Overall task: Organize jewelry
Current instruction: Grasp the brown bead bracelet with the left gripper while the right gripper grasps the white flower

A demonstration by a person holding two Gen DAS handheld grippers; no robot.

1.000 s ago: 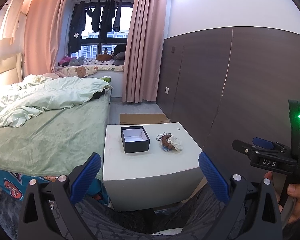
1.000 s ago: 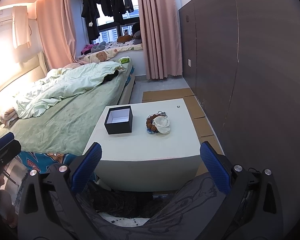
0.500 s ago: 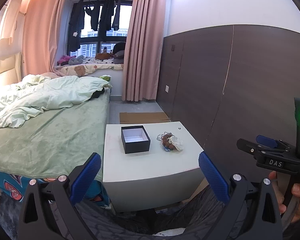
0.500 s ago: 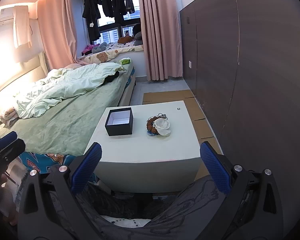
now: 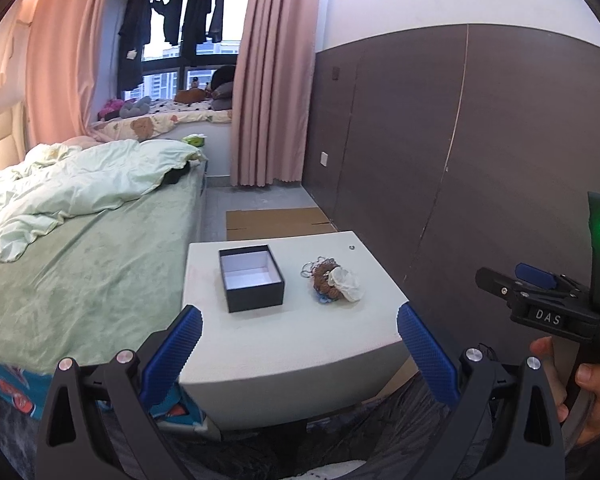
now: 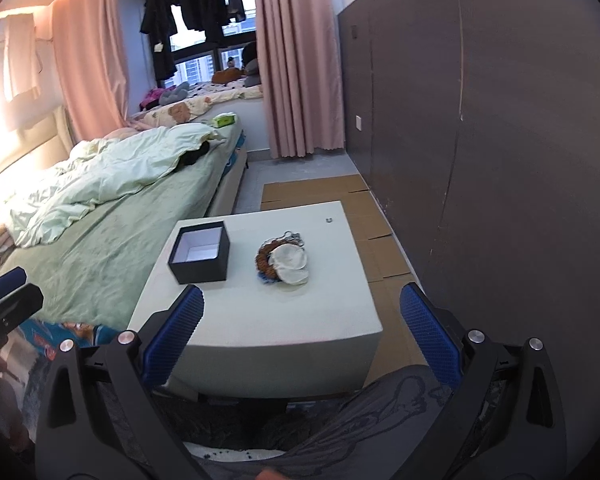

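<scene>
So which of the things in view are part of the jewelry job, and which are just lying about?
For the job:
- open black box, empty
- jewelry pile beside it
- small ring near the table's far edge

Lying about:
- white table
- bed
- flattened cardboard
- green tissue pack

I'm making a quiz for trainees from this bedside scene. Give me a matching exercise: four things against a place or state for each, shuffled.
Things:
1. black box
2. jewelry pile
3. small ring
4. left tongs

Descriptions:
A. alone near the table's far right corner
B. open, gripping nothing
C. lidless, white inside, on the table's bed side
D. heaped on the table, right of the box

Pairs: 1-C, 2-D, 3-A, 4-B
</scene>
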